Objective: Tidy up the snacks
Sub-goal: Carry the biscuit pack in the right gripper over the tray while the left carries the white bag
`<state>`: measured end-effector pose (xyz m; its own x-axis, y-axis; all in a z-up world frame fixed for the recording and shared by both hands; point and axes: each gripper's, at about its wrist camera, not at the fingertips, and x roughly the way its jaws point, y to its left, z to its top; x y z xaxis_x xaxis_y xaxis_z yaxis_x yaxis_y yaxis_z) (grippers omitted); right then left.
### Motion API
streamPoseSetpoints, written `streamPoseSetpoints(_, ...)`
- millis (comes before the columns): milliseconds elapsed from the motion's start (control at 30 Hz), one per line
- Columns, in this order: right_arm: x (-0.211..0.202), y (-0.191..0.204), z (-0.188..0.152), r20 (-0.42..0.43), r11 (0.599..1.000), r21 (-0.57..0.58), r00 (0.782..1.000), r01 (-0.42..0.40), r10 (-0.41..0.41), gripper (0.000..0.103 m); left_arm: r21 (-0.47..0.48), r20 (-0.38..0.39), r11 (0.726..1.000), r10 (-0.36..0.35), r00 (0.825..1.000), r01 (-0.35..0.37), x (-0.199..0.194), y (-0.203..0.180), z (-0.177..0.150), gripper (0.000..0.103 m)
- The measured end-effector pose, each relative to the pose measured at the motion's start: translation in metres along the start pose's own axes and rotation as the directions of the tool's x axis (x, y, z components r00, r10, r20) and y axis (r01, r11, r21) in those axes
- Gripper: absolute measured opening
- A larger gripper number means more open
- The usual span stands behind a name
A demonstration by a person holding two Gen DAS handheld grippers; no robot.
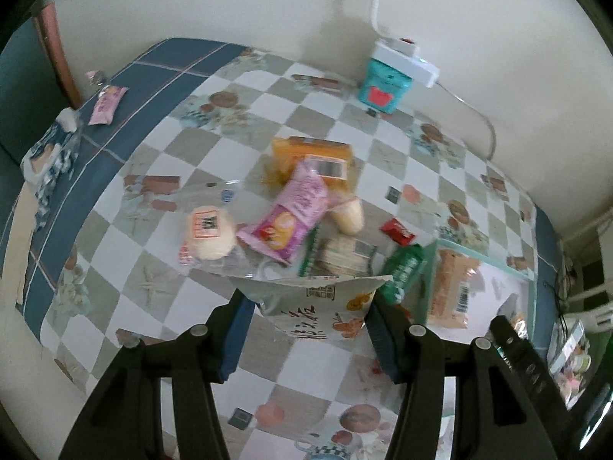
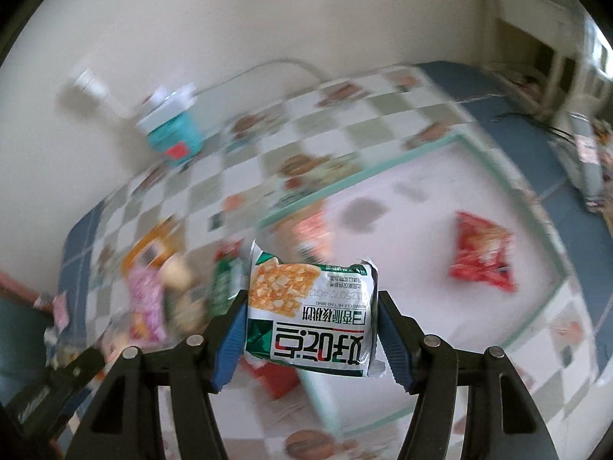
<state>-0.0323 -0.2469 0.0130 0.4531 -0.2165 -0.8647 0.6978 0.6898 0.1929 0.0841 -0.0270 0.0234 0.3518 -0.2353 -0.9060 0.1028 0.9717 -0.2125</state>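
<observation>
While the left gripper [image 1: 310, 316] clamps a white packet [image 1: 318, 303], the right gripper [image 2: 310, 322] pinches a green-white biscuit pack [image 2: 310, 314].

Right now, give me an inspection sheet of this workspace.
Surface: checkered tablecloth, blue border.
Job's things: snack pile includes pink packet, orange box; red packet lies in white tray.
Clutter: teal box beside the wall.
Grippers: left gripper shut on white pouch; right gripper shut on green-white biscuit packet.
Cables: white cord from power strip.
Surroundings: cream wall.
</observation>
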Motion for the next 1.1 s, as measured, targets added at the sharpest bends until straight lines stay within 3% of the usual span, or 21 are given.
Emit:
streamPoseSetpoints(267,-0.002,-0.084,0.022,0.016,0.972,0.208,0.994,0.106,-0.112,0.066,0.091,-0.009,0.996,-0.025,1.0,0.025,-0.004,-0.042,-0.016,0.058)
streamPoseSetpoints(500,-0.005,-0.135,0.028,0.004,0.931,0.317,0.982,0.178,-0.189,0.066,0.196,-0.054,0.977,-0.077,0.996,0.086,0.0,-0.084,-0.037,0.058)
streamPoseSetpoints(867,0.013,-0.177,0.03,-0.051,0.881,0.388,0.96,0.272,-0.274,0.066,0.359,-0.106,0.926,-0.081,0.991,0.115,0.024,-0.149,-0.075,0.058)
streamPoseSetpoints(1100,0.031,-0.196,0.028,-0.113,0.854,0.377,0.933,0.359,-0.342,0.066,0.399,-0.15,0.911,-0.045,0.988,0.102,0.046,-0.166,-0.087,0.058)
